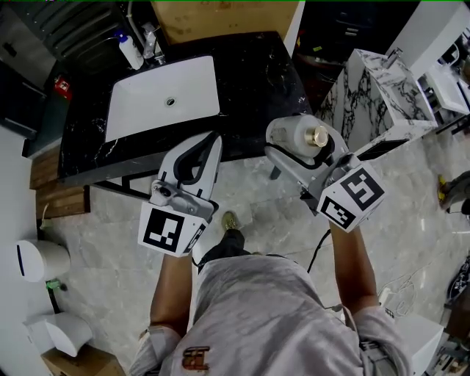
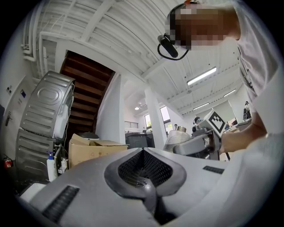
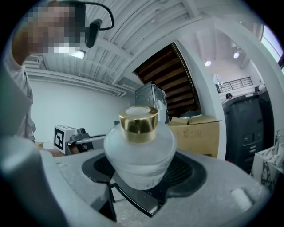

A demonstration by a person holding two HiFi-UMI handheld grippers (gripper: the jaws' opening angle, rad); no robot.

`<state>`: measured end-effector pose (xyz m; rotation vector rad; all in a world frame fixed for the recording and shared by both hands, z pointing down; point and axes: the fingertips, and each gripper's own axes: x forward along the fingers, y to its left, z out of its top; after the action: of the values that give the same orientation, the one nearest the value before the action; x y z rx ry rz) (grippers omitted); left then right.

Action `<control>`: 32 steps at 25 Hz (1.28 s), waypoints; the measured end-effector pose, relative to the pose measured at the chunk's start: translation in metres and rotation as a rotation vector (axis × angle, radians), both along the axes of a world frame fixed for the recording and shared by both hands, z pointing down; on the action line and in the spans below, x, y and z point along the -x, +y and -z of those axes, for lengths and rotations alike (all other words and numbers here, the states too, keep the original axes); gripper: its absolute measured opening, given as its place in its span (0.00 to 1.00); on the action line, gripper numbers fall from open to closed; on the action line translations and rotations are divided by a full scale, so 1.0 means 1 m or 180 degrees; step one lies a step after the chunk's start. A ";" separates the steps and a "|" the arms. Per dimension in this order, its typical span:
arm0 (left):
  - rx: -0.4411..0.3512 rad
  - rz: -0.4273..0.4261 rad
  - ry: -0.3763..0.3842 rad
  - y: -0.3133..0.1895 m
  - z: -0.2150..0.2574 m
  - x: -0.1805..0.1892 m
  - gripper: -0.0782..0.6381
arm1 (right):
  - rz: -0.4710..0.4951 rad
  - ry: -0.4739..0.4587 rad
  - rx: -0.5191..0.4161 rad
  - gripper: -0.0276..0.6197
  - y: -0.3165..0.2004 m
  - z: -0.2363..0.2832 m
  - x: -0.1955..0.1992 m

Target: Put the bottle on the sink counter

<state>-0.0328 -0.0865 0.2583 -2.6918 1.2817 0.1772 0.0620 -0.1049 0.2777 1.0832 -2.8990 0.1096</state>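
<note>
A frosted glass bottle [image 1: 296,135] with a gold cap [image 1: 319,135] is held in the air by my right gripper [image 1: 288,145], which is shut on its body, just off the front right corner of the counter. In the right gripper view the bottle [image 3: 140,153] stands upright between the jaws of the right gripper [image 3: 138,179]. The black marble sink counter [image 1: 257,81] with a white basin [image 1: 161,95] lies ahead. My left gripper [image 1: 208,144] is shut and empty at the counter's front edge. From the left gripper [image 2: 143,153] the bottle [image 2: 177,138] shows to the right.
A faucet [image 1: 152,42] and a blue-capped soap bottle [image 1: 131,51] stand behind the basin. A cardboard box [image 1: 228,18] sits beyond the counter. A white marble vanity [image 1: 382,88] stands to the right, a wooden shelf [image 1: 55,191] and a white dispenser [image 1: 40,258] to the left.
</note>
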 end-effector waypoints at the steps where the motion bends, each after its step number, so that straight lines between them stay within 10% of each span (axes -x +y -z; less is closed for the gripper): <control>1: 0.0005 -0.0016 0.0001 -0.009 -0.001 0.004 0.11 | -0.0022 0.0033 0.0010 0.55 -0.009 -0.002 0.003; 32: 0.0380 -0.0263 0.0052 -0.171 -0.066 0.043 0.11 | -0.0338 0.1265 0.0753 0.55 -0.204 -0.156 0.042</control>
<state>-0.0755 -0.2572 0.3238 -2.8518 1.2233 0.1365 0.0195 -0.3084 0.4335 1.0740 -2.4095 0.2083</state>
